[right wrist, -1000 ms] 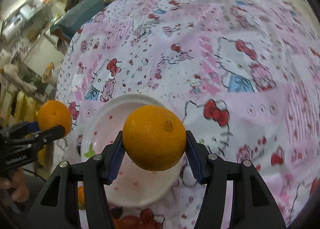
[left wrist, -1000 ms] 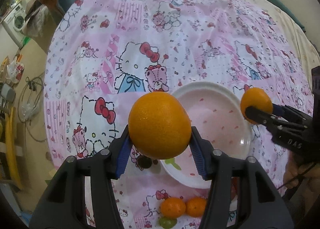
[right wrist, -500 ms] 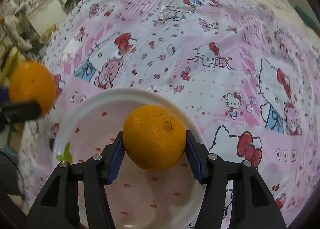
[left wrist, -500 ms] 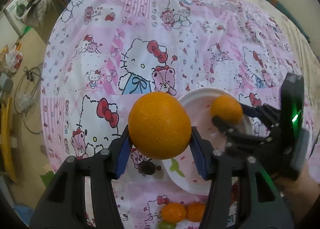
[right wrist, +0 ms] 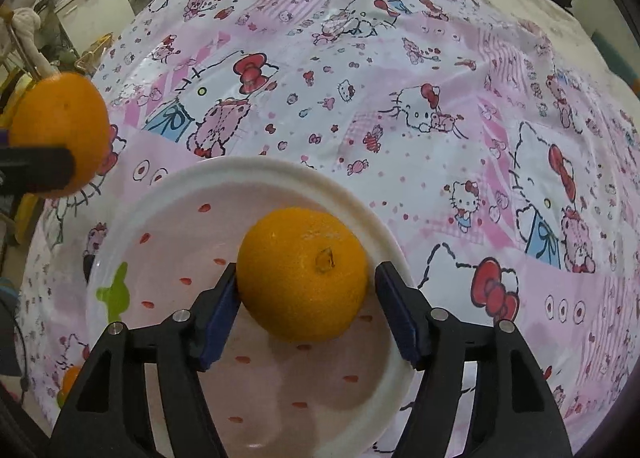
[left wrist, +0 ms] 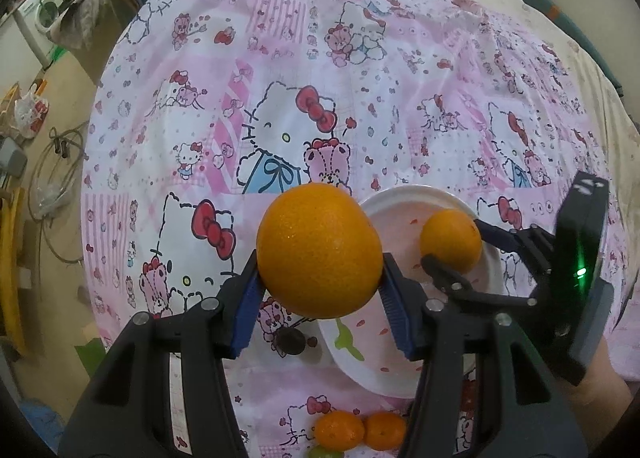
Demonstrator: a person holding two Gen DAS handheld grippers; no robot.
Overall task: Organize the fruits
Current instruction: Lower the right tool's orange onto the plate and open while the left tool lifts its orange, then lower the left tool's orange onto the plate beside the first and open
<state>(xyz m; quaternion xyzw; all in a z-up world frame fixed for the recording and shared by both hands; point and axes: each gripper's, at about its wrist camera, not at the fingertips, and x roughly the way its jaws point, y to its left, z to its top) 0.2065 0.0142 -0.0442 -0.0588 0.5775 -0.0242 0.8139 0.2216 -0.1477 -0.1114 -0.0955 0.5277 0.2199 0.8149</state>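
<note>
Your right gripper [right wrist: 306,298] sits over the plate [right wrist: 280,173], and its jaws have just been opening. The orange [right wrist: 302,274] lies between them in the plate: the left pad looks to be touching its side, while a clear gap shows between the fruit and the right pad. Your left gripper [left wrist: 320,294] holds a second orange [left wrist: 318,250] clamped between both pads, above the cloth [left wrist: 280,57] just beside the plate's rim. Two small oranges [left wrist: 360,432] lie on the cloth near the plate.
</note>
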